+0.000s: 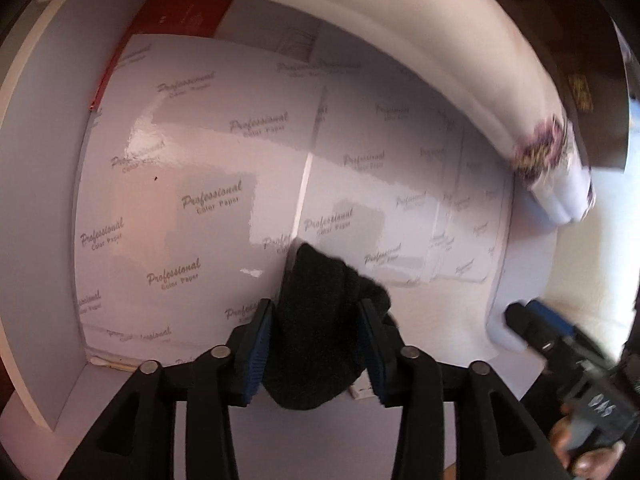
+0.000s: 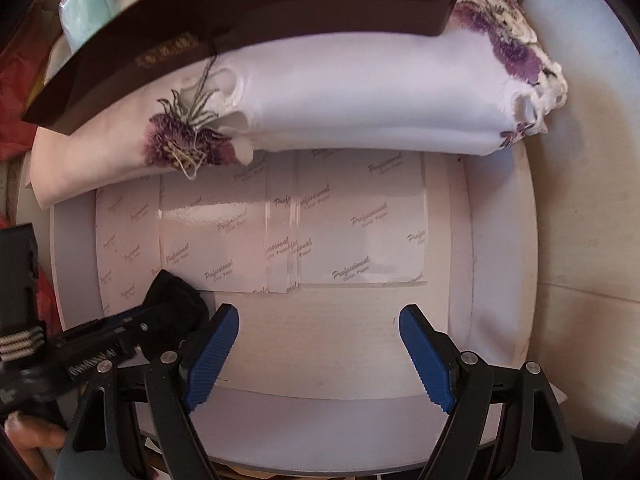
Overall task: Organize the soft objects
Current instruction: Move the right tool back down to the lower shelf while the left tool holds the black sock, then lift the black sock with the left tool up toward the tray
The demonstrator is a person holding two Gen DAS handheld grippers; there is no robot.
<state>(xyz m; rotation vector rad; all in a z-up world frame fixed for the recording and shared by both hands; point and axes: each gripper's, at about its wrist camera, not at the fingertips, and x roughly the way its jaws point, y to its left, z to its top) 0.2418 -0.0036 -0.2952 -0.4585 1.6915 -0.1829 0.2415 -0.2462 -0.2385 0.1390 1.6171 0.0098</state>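
Observation:
A black sock [image 1: 320, 320] sits bunched between the blue pads of my left gripper [image 1: 316, 308], which is shut on it low over the floor of a white box [image 1: 44, 184]. In the right wrist view the same sock [image 2: 176, 296] shows at the tip of the left gripper [image 2: 160, 312], in the box's near left corner. My right gripper [image 2: 318, 316] stands open with nothing between its fingers, pointing down over the near middle of the box floor. Seen from the left wrist, the right gripper [image 1: 524, 316] comes in at the right edge.
Glossy sheets printed "Professional Color Paper" [image 2: 248, 224] line the box floor. A folded white cloth with purple flowers [image 2: 360, 92] lies along the far rim, with a dark brown box [image 2: 260, 8] on top of it. A red folder [image 1: 176, 16] stands at the far left corner.

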